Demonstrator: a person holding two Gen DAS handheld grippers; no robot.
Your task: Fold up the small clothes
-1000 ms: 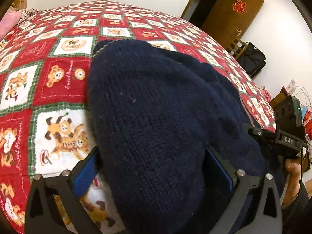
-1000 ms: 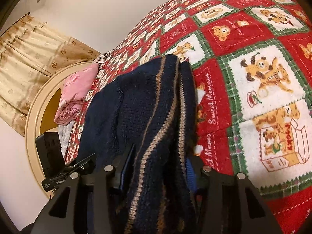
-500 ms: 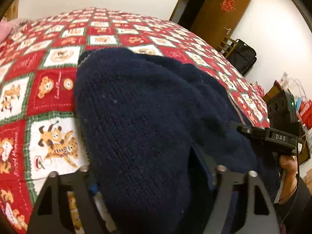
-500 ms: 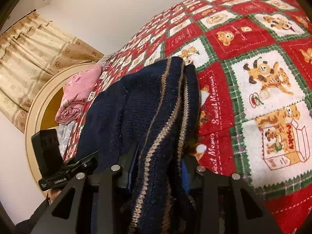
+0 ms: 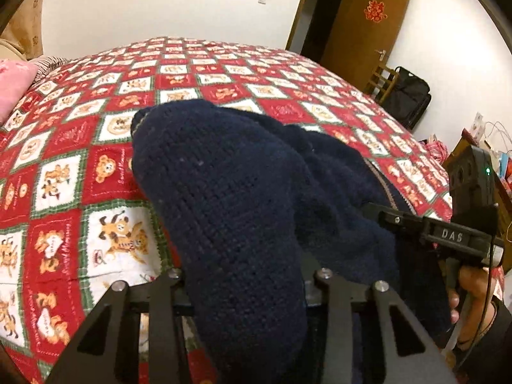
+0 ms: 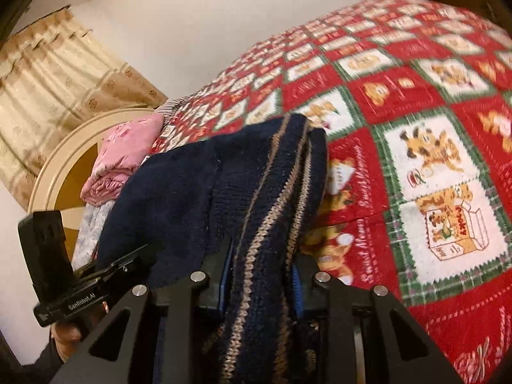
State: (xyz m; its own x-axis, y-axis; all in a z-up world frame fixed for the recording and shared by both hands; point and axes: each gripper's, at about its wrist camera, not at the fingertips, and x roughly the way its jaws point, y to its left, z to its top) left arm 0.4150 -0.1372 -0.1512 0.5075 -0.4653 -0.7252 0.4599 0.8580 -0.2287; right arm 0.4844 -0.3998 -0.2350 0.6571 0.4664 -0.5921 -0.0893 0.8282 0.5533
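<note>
A navy knitted sweater (image 5: 230, 185) lies bunched on the bed's red patchwork blanket (image 5: 96, 176). My left gripper (image 5: 248, 275) has a thick fold of plain knit filling the space between its jaws, which are closing; the pads are hidden by the wool. In the right wrist view the sweater (image 6: 179, 198) shows a tan-striped hem (image 6: 272, 198). My right gripper (image 6: 260, 280) pinches that hem between its blue pads, its jaws still closing. Each gripper shows in the other's view: the right one (image 5: 448, 233), held by a hand (image 5: 470, 288), and the left one (image 6: 89, 284).
The blanket (image 6: 432, 160) stretches far ahead of both grippers. A pink pillow (image 6: 124, 156) and a cream headboard (image 6: 57, 166) stand by a curtain (image 6: 48, 73). A brown door (image 5: 361, 25), a wooden chair (image 5: 380, 80) and a black bag (image 5: 406, 96) stand beyond the bed.
The left jaws went from wide apart to tight against the knit fold. The right jaws narrowed on the striped hem. Both grippers rose and drew back a little, lifting the sweater's near edge.
</note>
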